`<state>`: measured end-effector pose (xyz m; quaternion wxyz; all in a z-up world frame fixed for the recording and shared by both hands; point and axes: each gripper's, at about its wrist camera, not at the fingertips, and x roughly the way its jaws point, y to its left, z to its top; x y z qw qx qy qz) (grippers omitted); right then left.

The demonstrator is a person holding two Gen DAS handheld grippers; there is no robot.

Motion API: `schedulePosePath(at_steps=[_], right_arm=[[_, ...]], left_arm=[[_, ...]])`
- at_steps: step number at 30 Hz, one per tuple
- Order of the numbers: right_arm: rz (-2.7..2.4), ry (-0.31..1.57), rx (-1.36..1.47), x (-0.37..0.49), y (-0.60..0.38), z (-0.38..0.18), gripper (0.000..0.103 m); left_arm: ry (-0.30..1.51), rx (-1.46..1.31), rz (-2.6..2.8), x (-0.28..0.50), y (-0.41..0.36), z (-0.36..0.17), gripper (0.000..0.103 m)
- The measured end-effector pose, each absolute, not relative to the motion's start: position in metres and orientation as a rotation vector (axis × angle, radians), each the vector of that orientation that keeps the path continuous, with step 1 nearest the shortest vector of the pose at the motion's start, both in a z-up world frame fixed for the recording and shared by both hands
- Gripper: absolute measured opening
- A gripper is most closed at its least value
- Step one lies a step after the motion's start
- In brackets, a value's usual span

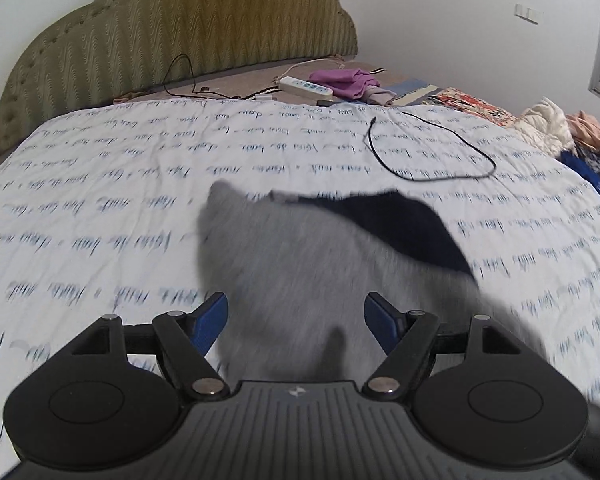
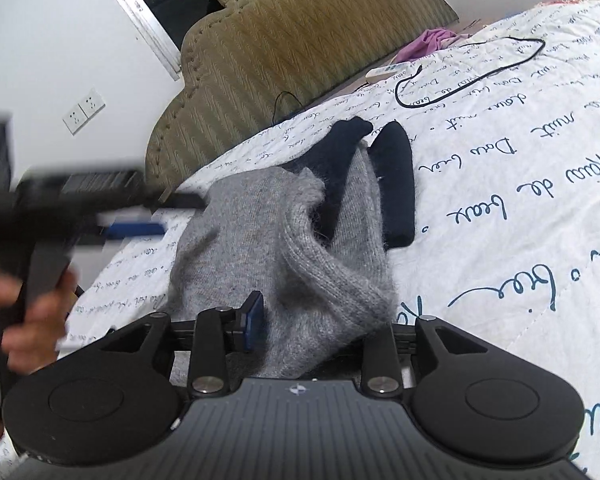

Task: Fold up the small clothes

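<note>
Between left tool (image 1: 296, 320) pads, seemingly: sweater (image 1: 300, 280)

In the left wrist view the grey knit garment (image 1: 300, 272) is smeared by motion, so its weave and edges cannot be read, and the script on the bedspread (image 1: 100, 208) blurs near the lower corners. In the right wrist view the left hand-held gripper (image 2: 148, 216) and the hand (image 2: 24, 304) holding it are streaked and cut off at the left edge. The right hand-held gripper (image 2: 320, 320) has its right finger buried under grey knit.
</note>
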<state>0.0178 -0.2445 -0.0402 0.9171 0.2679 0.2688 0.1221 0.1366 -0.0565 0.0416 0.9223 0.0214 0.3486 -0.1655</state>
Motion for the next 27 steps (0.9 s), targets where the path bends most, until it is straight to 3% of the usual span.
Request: schedulePosePath(at_steps=[3,14,16,18,26,27], right_arm=[[0.266,0.545,0.614,0.017,-0.252,-0.043,0.043],[0.293,0.501,0.875,0.016,-0.281,-0.059,0.043],[0.291,0.498,0.861,0.018,-0.28,-0.058,0.033],[0.271,0.5,0.836,0.02,-0.277,-0.056,0.014],[0.234,0.555,0.784,0.025,-0.269,-0.051,0.013],[0.214,0.577,0.782,0.026,-0.27,-0.052,0.019]], left_arm=[[0.694,0.047,-0.363,0.107,-0.039,0.034,0.083],[0.591,0.27,-0.451,0.033,-0.027,0.0,0.083],[0.569,0.334,-0.425,0.032,-0.033,-0.005,0.083],[0.539,0.349,-0.399,0.032,-0.034,-0.007,0.083],[0.606,0.151,-0.268,0.058,0.003,-0.006,0.085],[0.623,0.138,-0.281,0.058,0.006,-0.007,0.085]])
